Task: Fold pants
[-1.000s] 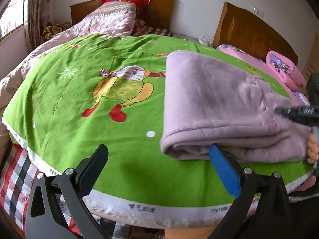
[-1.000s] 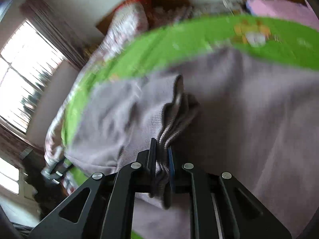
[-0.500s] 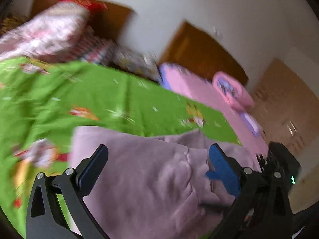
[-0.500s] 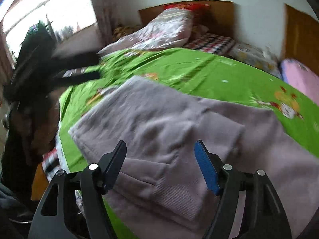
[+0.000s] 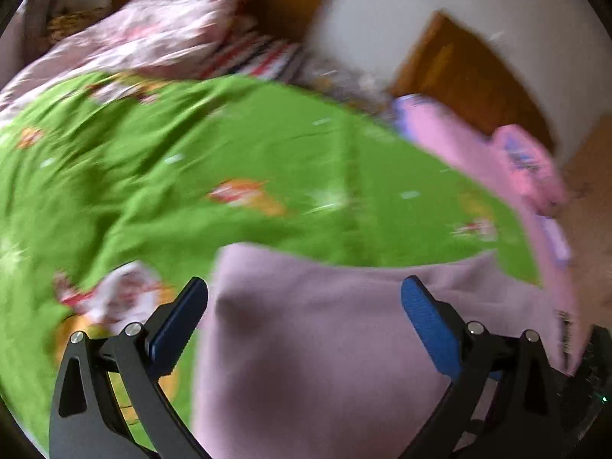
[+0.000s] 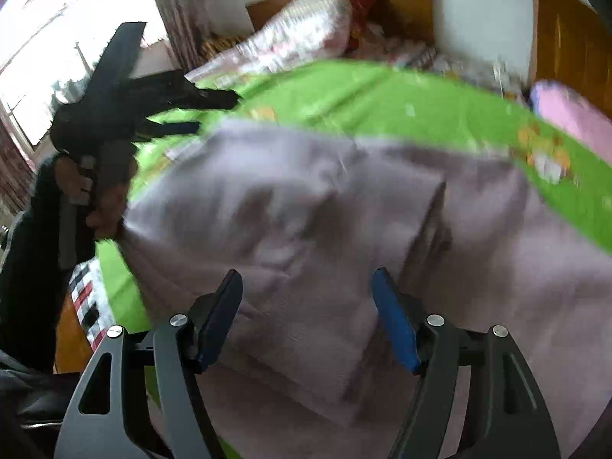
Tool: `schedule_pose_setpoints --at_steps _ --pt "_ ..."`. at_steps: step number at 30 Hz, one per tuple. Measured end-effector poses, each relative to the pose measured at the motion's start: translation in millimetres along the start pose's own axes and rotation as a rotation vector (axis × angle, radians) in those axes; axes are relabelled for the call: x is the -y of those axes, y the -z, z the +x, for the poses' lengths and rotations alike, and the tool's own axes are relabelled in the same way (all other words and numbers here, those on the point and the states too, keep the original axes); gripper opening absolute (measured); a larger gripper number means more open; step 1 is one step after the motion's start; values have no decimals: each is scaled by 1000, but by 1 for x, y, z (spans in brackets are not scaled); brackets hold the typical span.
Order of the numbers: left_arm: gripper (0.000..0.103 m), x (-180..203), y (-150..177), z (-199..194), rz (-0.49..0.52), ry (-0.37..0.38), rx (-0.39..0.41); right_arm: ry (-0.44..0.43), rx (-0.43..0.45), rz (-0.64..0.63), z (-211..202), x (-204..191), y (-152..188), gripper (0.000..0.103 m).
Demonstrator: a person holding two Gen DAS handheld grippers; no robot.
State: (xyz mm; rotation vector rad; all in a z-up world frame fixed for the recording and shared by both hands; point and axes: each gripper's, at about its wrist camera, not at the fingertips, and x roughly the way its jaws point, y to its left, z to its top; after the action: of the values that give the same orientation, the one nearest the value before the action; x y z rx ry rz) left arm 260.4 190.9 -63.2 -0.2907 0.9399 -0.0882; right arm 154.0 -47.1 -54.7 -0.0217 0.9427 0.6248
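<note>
The mauve fleece pants (image 5: 336, 344) lie folded on the green cartoon bedspread (image 5: 229, 160). My left gripper (image 5: 304, 313) is open and empty, its fingers spread just above the near part of the pants. My right gripper (image 6: 308, 306) is open and empty too, hovering over a folded layer of the pants (image 6: 325, 210). In the right wrist view the left gripper (image 6: 214, 111) shows from the side at the pants' far left edge, held by a hand. Both views are blurred by motion.
A floral pillow (image 5: 164, 34) and wooden headboard (image 5: 290, 7) stand at the bed's far end. A pink quilt (image 5: 497, 160) lies to the right. A bright window (image 6: 49, 38) is on the left. A checked sheet (image 6: 88, 306) hangs at the bed's near edge.
My right gripper has let go of the pants' edge and opened, then drawn back. My left gripper has swung right over the pants. Both cameras are still moving.
</note>
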Motion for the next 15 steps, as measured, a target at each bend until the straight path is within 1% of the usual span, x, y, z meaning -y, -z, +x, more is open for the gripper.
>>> schedule_pose_setpoints --at_steps 1,2,3,4,6,7,8,10,11,12,13,14,15 --pt "100 -3 2 -4 -27 -46 7 4 4 7 -5 0 0 69" --pt "100 -5 6 -13 -44 -61 34 14 16 4 -10 -2 -3 69" --pt "101 -2 14 -33 -46 -64 107 21 45 -14 -20 -5 -2 69" --pt "101 4 25 -56 -20 -70 185 19 81 -40 -31 -8 -2 70" --pt "101 18 48 -84 46 -89 275 -7 97 -55 -38 -8 0 70" --pt "101 24 55 -88 70 -98 289 -30 92 -59 -39 -9 2 70" --pt "101 33 69 -90 122 -123 296 -43 81 -65 -37 -11 4 70" --pt "101 43 86 -82 199 -193 273 -50 13 -84 -20 -15 10 70" --pt "101 44 89 -71 219 -225 237 -45 -32 -79 -10 -17 12 71" --pt "101 39 94 -52 220 -254 167 -42 -53 -75 -5 -18 16 73" --pt "101 32 96 -41 208 -268 109 -43 -25 -81 -8 -18 17 74" --pt "102 25 97 -30 187 -267 64 -50 -35 -71 -11 -17 17 75" --pt "102 16 94 -29 139 -236 61 -41 -23 -50 -20 -13 17 75"
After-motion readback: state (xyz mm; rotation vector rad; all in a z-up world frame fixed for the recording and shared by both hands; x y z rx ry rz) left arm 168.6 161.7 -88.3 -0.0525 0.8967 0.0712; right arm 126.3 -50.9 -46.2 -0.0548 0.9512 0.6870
